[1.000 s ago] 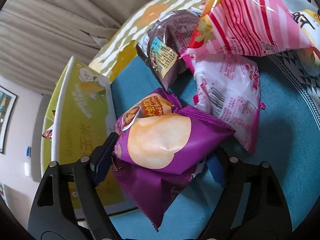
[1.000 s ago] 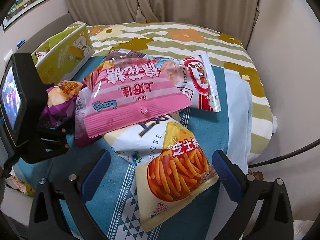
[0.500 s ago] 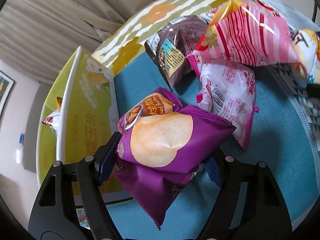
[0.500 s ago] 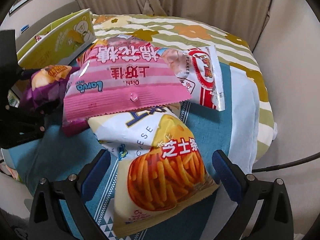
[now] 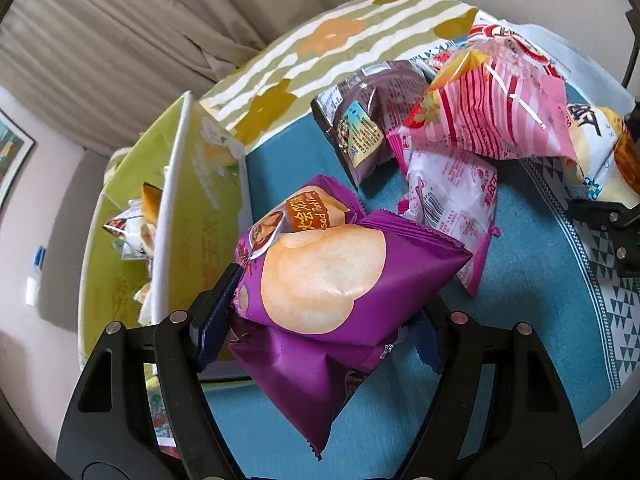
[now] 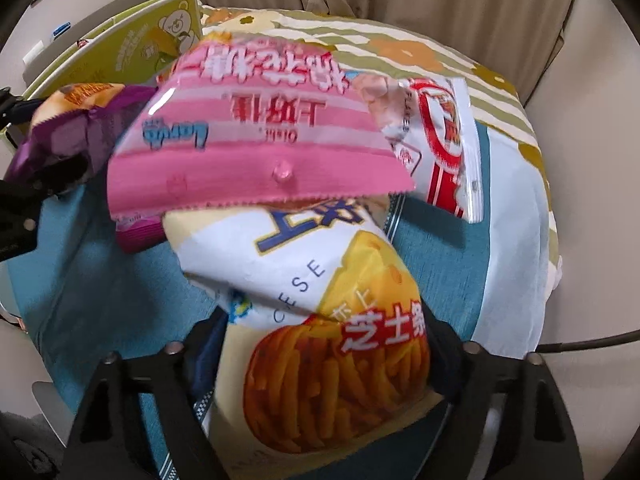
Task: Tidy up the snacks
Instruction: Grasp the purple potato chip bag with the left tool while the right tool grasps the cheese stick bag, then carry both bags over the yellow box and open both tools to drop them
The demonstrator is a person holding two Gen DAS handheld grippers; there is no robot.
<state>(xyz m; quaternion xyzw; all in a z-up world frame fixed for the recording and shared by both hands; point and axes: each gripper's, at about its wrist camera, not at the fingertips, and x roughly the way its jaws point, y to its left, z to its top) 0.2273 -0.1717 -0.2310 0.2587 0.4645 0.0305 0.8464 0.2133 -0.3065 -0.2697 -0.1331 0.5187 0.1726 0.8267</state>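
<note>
Left wrist view: the left gripper (image 5: 320, 320) pinches the purple chip bag (image 5: 320, 276), lifted clear beside the green box (image 5: 208, 200), likely its destination. On the right, the right gripper (image 6: 320, 360) has just been closing and squeezes the cheese-stick bag (image 6: 320, 320), lettered "CHEESE", on the teal-clothed tabletop (image 6: 80, 264).

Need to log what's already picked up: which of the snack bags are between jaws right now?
Two: the purple chip bag, clamped and lifted in the left gripper, and the white cheese-stick bag, on which the right gripper has just closed. The pink-striped bag lies free.
</note>
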